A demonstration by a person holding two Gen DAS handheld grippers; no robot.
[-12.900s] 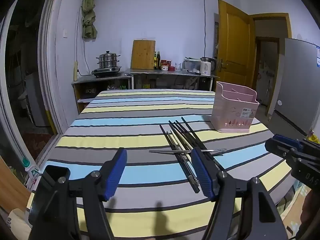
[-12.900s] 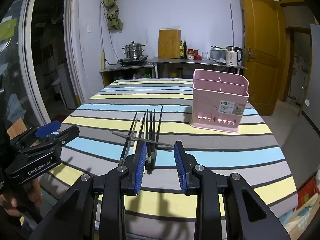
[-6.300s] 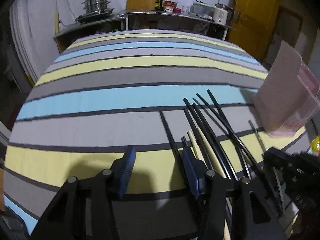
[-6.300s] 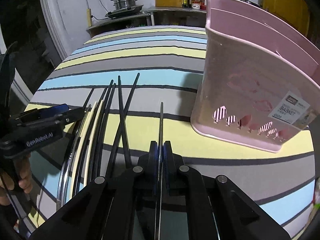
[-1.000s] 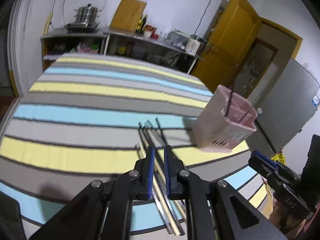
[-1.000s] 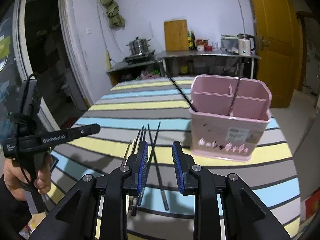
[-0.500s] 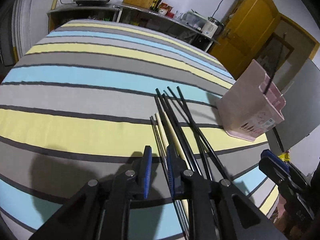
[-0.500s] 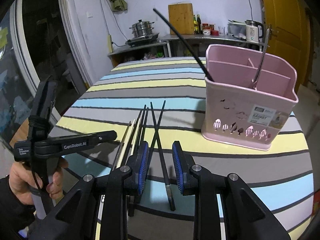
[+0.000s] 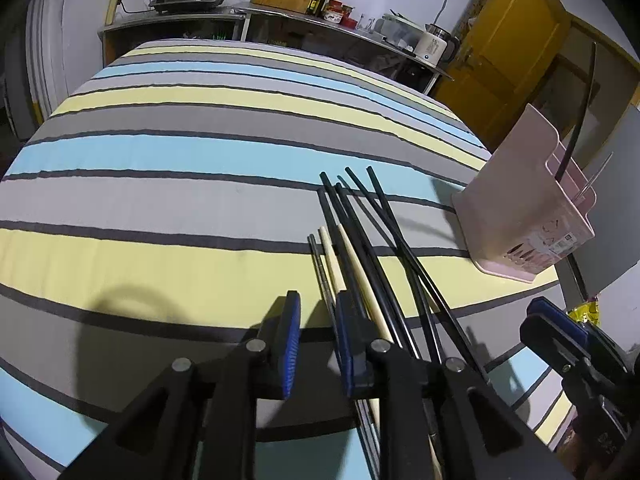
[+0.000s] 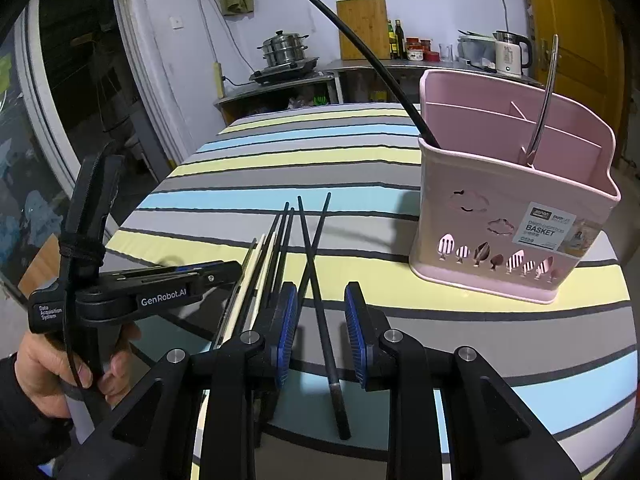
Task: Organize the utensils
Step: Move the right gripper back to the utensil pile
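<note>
Fingers first: on my left gripper (image 9: 316, 340) the blue pads stand at a narrow gap and the jaws are opening, with nothing but striped cloth showing between them. The right-hand pad sits just over the near ends of the loose chopsticks (image 9: 352, 248), a bundle of black, pale wooden and metal sticks lying side by side on the surface (image 9: 160, 184).

My right gripper (image 10: 320, 332) has its fingers parted wider, and I see one black chopstick (image 10: 320, 300) lying on the cloth straight down the gap between the pads; the pads do not press on it. The rest of the bundle fans off to the left of that stick, toward the left gripper's nose, which a bare hand (image 10: 52, 376) in a dark sleeve carries low over the near left edge.

Further out, the pink utensil basket (image 10: 504, 200) stands upright to the right of the sticks, well apart from their far tips. A black chopstick (image 10: 360, 52) leans out of its left compartment and a metal utensil (image 10: 544, 100) stands in a right one. In the left view the basket sits near the surface's right edge.

Beyond and left of the bundle the striped cloth runs open to the rounded far edge, with a kitchen counter (image 9: 240, 12) behind it.
</note>
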